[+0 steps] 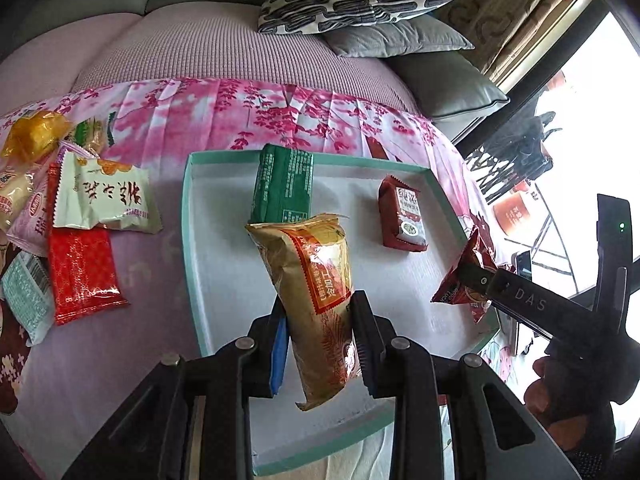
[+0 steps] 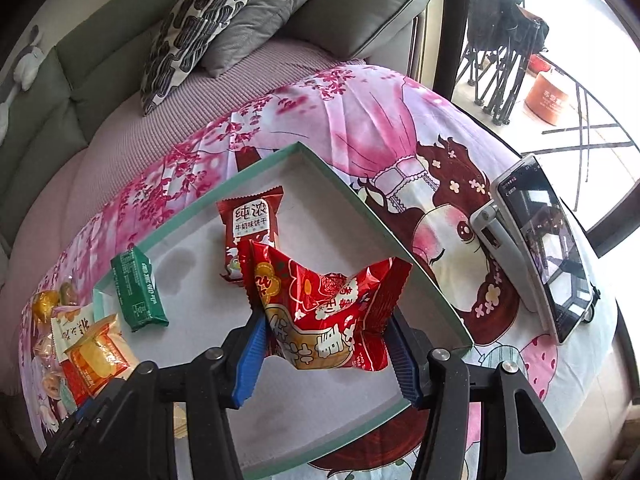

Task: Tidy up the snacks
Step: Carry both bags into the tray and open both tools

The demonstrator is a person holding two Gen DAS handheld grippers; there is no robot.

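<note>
The yellow snack pack hangs clamped in the left claw, its long axis running away from the claw toward the far side, its far end just short of the green pack. It is held above the near middle of the tray, so the coming move looks like a short drop straight down. The right claw is clamped on a crumpled red bag, held over the right part of the same tray near its right rim. Inside the tray lie the green pack at the far left and a dark red biscuit pack at the far middle, both flat on the white floor with bare room between them and the near edge. Left of the tray, on the pink sheet of the bed, sits a loose heap of unsorted snacks. A phone on a stand is at the right.
</note>
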